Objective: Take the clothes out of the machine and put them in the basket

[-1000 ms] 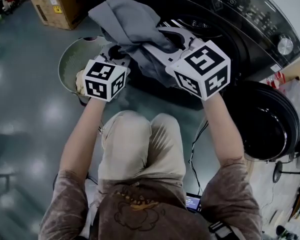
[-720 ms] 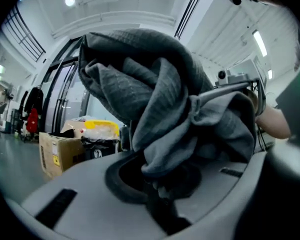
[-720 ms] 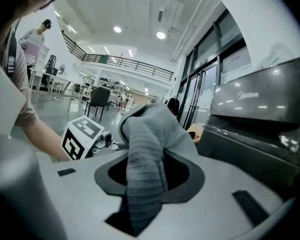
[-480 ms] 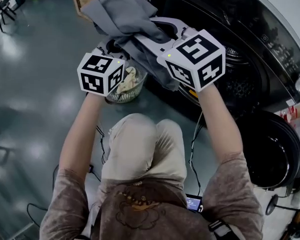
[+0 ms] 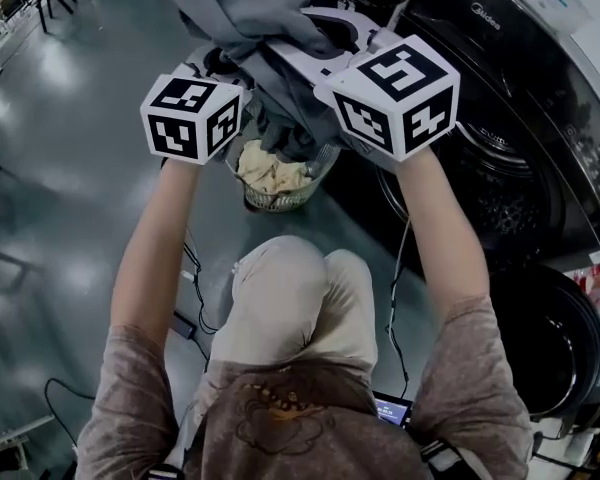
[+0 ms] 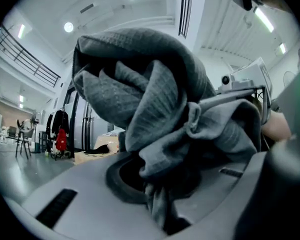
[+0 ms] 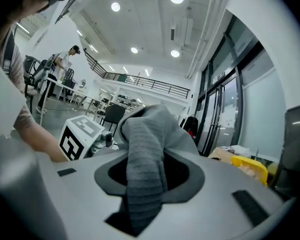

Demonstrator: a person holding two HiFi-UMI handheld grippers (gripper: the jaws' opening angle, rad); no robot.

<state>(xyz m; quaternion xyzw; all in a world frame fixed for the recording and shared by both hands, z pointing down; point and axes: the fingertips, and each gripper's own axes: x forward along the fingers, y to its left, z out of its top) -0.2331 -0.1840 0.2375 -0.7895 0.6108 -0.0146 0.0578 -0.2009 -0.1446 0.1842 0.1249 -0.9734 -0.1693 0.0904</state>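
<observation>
Basket partly behind grey garment

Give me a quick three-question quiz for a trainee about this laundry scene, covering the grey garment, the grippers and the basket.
1. True or false: the grey ribbed garment is clamped by both the left gripper and the right gripper.
2. What lies in the round wire basket? A: a cream crumpled cloth. B: red shoes. C: folded blue jeans.
3. On which side of the head view is the dark front-loading washing machine?
Key: 1 true; 2 A; 3 right.
</observation>
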